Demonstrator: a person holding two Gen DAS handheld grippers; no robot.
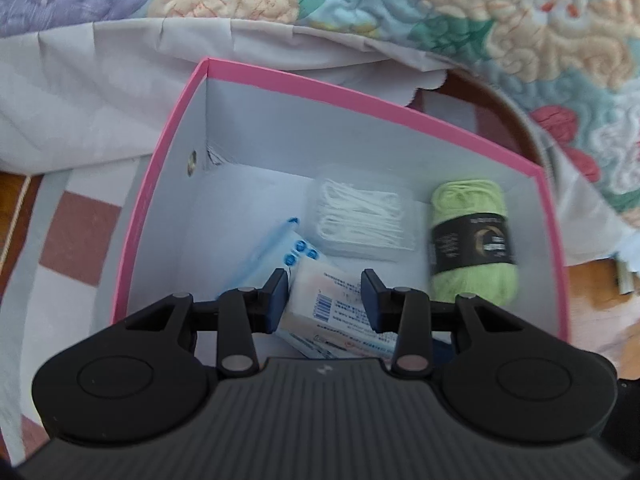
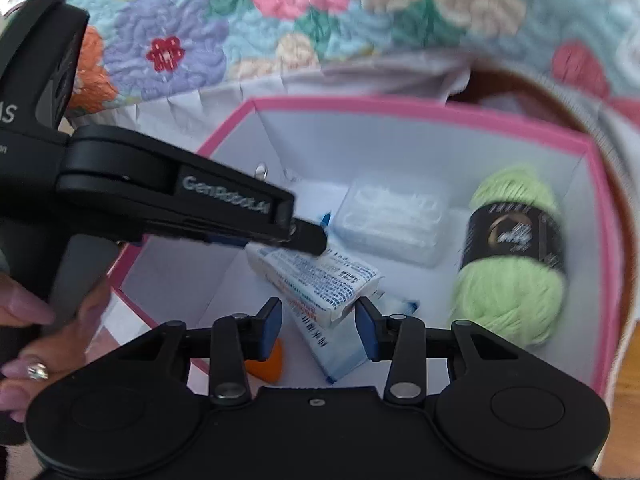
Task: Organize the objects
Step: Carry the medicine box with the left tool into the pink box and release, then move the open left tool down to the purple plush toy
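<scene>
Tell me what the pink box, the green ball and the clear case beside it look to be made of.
Pink box: likely matte cardboard, thin folded walls, white inside.
Green ball: soft yarn, visible wound strands, glossy black paper-like band.
Clear case: probably transparent plastic, see-through over white sticks.

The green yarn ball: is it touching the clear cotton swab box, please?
Apart. The left wrist view shows a strip of white box floor between the green yarn ball and the clear cotton swab box.
</scene>
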